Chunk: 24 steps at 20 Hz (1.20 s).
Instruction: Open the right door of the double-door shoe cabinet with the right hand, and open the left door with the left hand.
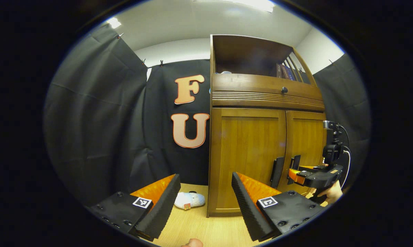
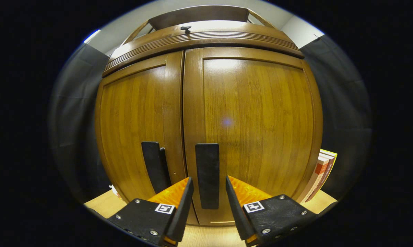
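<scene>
My right claw (image 2: 209, 192), fingers apart, straddles the right door's handle (image 2: 207, 175), seemingly untouched, ready to clamp; left claw (image 1: 204, 193) waits open.

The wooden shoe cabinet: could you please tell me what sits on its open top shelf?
On the brown wooden shoe cabinet, upright dark books stand at the shelf's right end; a pale object peeks up at left, mostly hidden by the front rail.

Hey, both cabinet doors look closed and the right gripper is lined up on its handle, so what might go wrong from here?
1. The right gripper straddles the right door handle with gaps on both sides; pulling before it closes would likely slip off.
2. The left door handle sits close beside it, so a sideways drift may knock it.
3. Books stand by the cabinet's right side; a wide-swinging right door might hit them.
</scene>
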Tool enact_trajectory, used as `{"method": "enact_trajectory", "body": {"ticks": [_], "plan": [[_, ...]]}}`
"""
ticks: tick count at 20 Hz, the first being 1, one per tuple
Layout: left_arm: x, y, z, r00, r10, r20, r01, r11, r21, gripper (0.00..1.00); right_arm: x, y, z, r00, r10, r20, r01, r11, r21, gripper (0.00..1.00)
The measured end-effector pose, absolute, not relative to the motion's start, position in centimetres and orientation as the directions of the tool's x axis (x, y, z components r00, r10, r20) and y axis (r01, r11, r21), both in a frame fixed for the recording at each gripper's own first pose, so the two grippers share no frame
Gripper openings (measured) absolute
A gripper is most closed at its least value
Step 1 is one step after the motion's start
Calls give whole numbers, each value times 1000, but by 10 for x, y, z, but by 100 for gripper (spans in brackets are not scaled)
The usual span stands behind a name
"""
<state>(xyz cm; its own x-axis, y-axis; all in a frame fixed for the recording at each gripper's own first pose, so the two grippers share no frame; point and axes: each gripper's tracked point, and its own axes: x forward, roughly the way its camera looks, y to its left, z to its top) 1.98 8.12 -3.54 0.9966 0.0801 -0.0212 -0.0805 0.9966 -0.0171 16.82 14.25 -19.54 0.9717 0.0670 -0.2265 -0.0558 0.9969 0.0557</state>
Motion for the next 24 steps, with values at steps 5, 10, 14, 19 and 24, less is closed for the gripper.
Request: {"method": "enact_trajectory", "body": {"ticks": [5,10,14,19,24], "plan": [[19,86,-39,996,88,-27,-89,996,-15,93,177,144,-203,969,63,-237,-45,996,82,34],[16,91,-42,994,105,-39,-106,994,-19,93,172,144,-200,973,68,-222,-51,995,82,31],[5,92,-40,993,113,-39,-113,993,-17,93,157,142,-198,970,89,-227,-70,993,90,28],[-13,90,-30,992,122,-19,-122,993,-4,93,140,137,-193,967,107,-230,-89,992,87,26],[-29,86,-26,993,116,-10,-116,993,0,93,121,130,-189,967,114,-226,-98,992,81,21]]}}
